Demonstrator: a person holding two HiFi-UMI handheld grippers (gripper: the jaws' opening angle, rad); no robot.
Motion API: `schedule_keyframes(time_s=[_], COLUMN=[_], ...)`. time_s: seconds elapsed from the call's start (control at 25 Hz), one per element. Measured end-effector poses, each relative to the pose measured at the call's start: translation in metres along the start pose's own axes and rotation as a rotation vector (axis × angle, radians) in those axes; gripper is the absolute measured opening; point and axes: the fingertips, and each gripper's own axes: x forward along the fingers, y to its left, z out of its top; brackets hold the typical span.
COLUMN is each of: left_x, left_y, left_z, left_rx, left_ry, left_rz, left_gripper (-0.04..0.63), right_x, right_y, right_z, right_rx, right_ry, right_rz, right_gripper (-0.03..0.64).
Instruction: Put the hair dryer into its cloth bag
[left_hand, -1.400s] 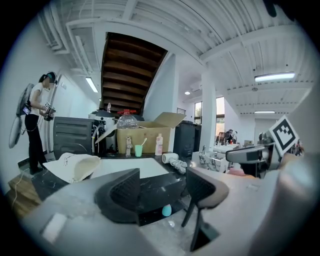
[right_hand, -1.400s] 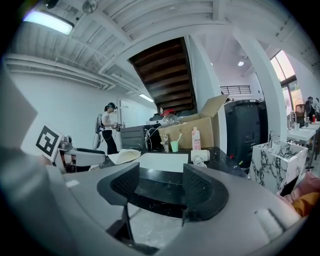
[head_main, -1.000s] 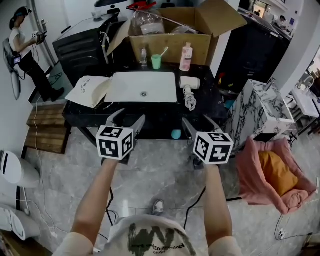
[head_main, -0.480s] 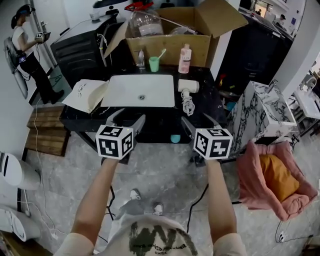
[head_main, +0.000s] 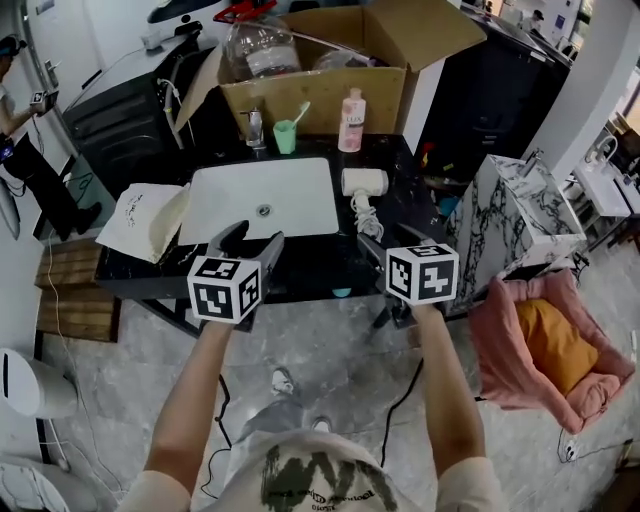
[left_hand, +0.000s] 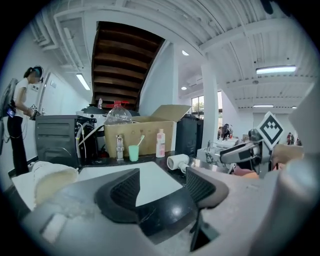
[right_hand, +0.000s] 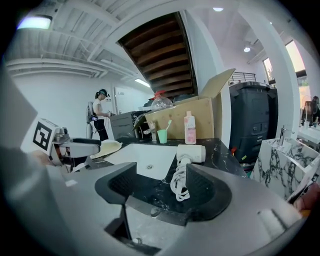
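A white hair dryer (head_main: 364, 182) lies on the black counter (head_main: 400, 215) right of the white sink (head_main: 262, 198), its coiled cord (head_main: 360, 210) trailing toward me. It also shows in the right gripper view as hair dryer (right_hand: 191, 153) with cord (right_hand: 179, 181). The cream cloth bag (head_main: 148, 215) lies on the counter's left end, seen too as bag (left_hand: 50, 179). My left gripper (head_main: 245, 245) hangs open before the counter's front edge. My right gripper (head_main: 392, 248) is open too, just short of the cord. Both hold nothing.
At the counter's back stand a faucet (head_main: 256, 127), a green cup with toothbrush (head_main: 286, 135) and a pink bottle (head_main: 350, 120) before an open cardboard box (head_main: 330, 70). A marble-patterned stand (head_main: 515, 210) and pink cushion (head_main: 545, 345) lie right. A person (head_main: 25, 150) stands far left.
I have stepped closer to the counter; both grippers now reach its front edge. Both stay open and empty.
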Motion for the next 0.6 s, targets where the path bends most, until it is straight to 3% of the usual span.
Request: schedule_keyframes(time_s=[0.6], left_x=[0.125], left_y=[0.042], left_z=[0.006], left_rx=[0.028], left_ry=[0.049], left_rz=[-0.177], left_gripper=[0.288], right_x=[0.103], right_y=[-0.059], right_z=[-0.02], right_rx=[0.084], right_ry=[0.289], right_rz=[-0.098], right_gripper=[0.327])
